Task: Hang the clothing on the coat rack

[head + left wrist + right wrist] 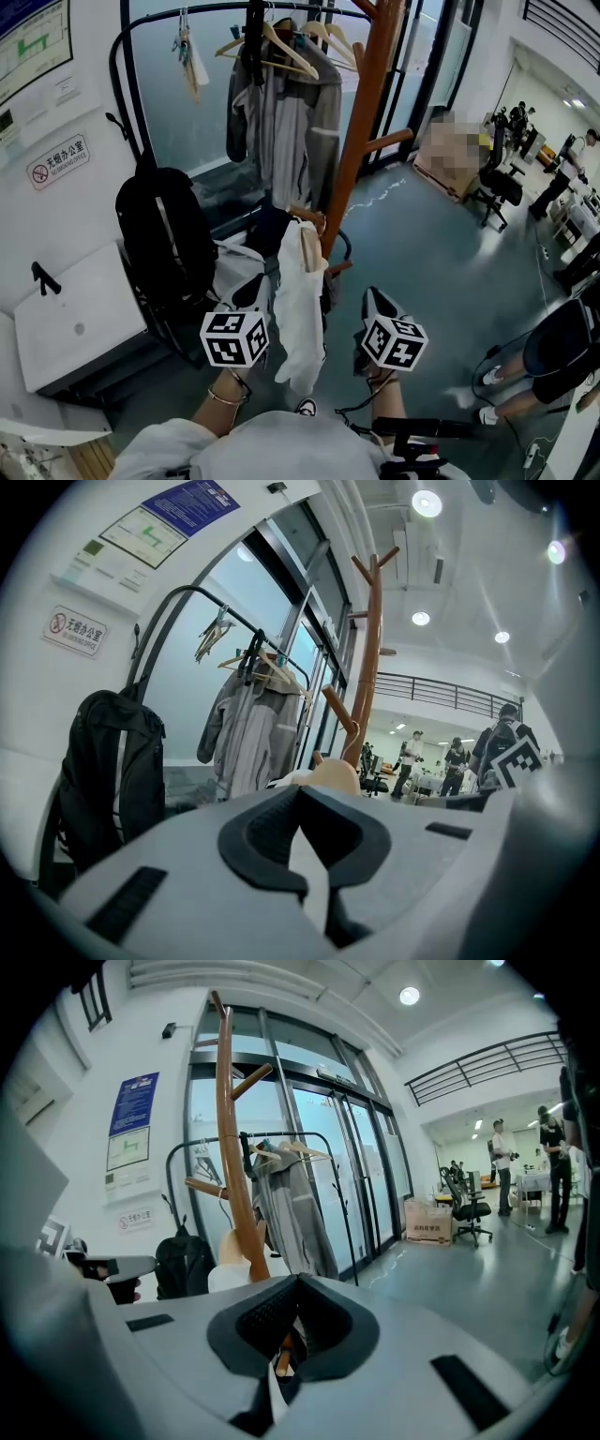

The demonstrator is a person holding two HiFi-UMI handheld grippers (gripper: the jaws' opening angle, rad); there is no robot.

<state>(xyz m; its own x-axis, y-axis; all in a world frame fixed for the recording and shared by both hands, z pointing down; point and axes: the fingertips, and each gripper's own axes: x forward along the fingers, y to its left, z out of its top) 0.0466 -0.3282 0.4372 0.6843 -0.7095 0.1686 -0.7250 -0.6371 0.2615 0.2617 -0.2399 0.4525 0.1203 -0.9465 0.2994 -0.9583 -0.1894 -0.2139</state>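
A white garment (300, 309) hangs on a wooden hanger (309, 248) right beside the brown wooden coat rack pole (361, 141), low down by its lower pegs. My left gripper (242, 314) is just left of the garment, my right gripper (373, 305) just right of it. In the left gripper view the left gripper (314, 855) is shut, with the hanger's rounded end (333, 775) close above it. In the right gripper view the right gripper (286, 1358) looks shut. A sliver of wood shows in its slit, and the pole (234, 1147) rises straight ahead.
A black backpack (164, 234) hangs at the left on a black metal rail holding a grey jacket (286, 122) and spare hangers. A white cabinet (75, 328) stands at the lower left. A person (553, 356) stands at the right; an office chair (497, 187) is farther back.
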